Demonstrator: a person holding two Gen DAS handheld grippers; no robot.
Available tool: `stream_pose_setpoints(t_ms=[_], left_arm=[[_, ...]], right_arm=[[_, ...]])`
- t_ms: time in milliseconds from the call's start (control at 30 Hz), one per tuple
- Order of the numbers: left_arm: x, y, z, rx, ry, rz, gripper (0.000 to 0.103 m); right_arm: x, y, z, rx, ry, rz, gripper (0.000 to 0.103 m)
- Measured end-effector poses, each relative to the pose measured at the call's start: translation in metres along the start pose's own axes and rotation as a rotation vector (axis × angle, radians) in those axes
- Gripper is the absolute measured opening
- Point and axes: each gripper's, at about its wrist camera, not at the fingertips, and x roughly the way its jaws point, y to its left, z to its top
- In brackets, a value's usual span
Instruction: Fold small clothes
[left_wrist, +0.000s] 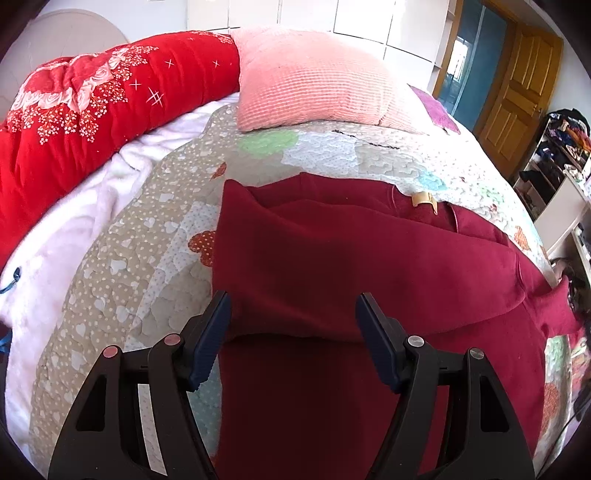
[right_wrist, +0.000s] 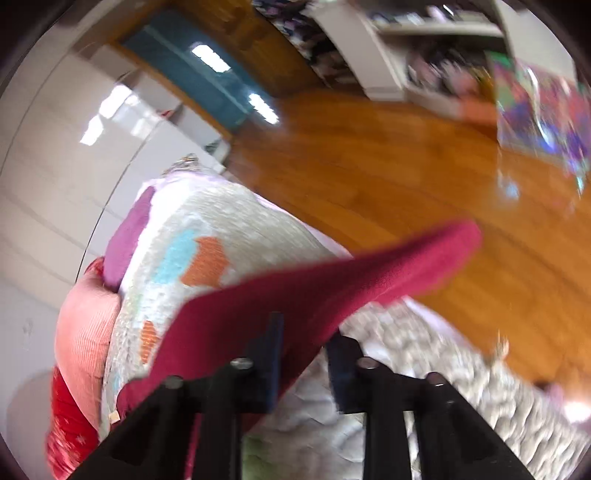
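Midway through the fold, I hover my left gripper (left_wrist: 293, 332), fingers spread wide and empty, over the dark red fleece garment (left_wrist: 369, 266) on the patchwork quilted bed (left_wrist: 155, 258), while my right gripper (right_wrist: 304, 354) pinches a lifted sleeve, not yet laid across.

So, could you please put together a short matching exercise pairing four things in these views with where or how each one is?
Things:
1. dark red garment
2. pink pillow
3. left gripper
4. right gripper

States:
A. open, hovering above the garment
B. lying near the head of the quilt
C. spread on the quilt, with one part lifted
D. closed on a lifted part of the garment

Pairs: 1-C, 2-B, 3-A, 4-D
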Motion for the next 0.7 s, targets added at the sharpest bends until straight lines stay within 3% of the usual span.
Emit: stream_pose_setpoints(t_ms=[133, 267, 333, 467, 533, 567, 600, 700], left_arm=[[-0.005, 0.007, 0.005, -0.036, -0.016, -0.014, 0.070], [-0.016, 0.020, 0.012, -0.098, -0.052, -0.034, 0.070], [-0.019, 0.026, 0.014, -0.129, -0.062, -0.051, 0.070], [-0.019, 0.033, 0.013, -0.175, -0.048, -0.097, 0.070], [-0.017, 0.035, 0.012, -0.183, -0.023, -0.128, 0.070], [-0.017, 0.034, 0.012, -0.181, -0.014, -0.147, 0.070], [-0.017, 0.034, 0.012, -0.176, -0.011, -0.165, 0.070], [-0.018, 0.029, 0.013, -0.152, -0.027, -0.187, 0.070]], right_arm=[[-0.034, 0.074, -0.008, -0.285, -0.104, 0.093, 0.012], [-0.063, 0.158, -0.058, -0.578, -0.116, 0.262, 0.011], [-0.070, 0.209, -0.107, -0.760, -0.073, 0.369, 0.011], [-0.053, 0.267, -0.201, -0.969, 0.061, 0.511, 0.011], [-0.023, 0.283, -0.241, -1.038, 0.202, 0.515, 0.022], [-0.004, 0.286, -0.258, -1.045, 0.296, 0.490, 0.043], [0.002, 0.283, -0.264, -1.031, 0.329, 0.485, 0.049], [0.001, 0.268, -0.254, -0.954, 0.347, 0.505, 0.051]])
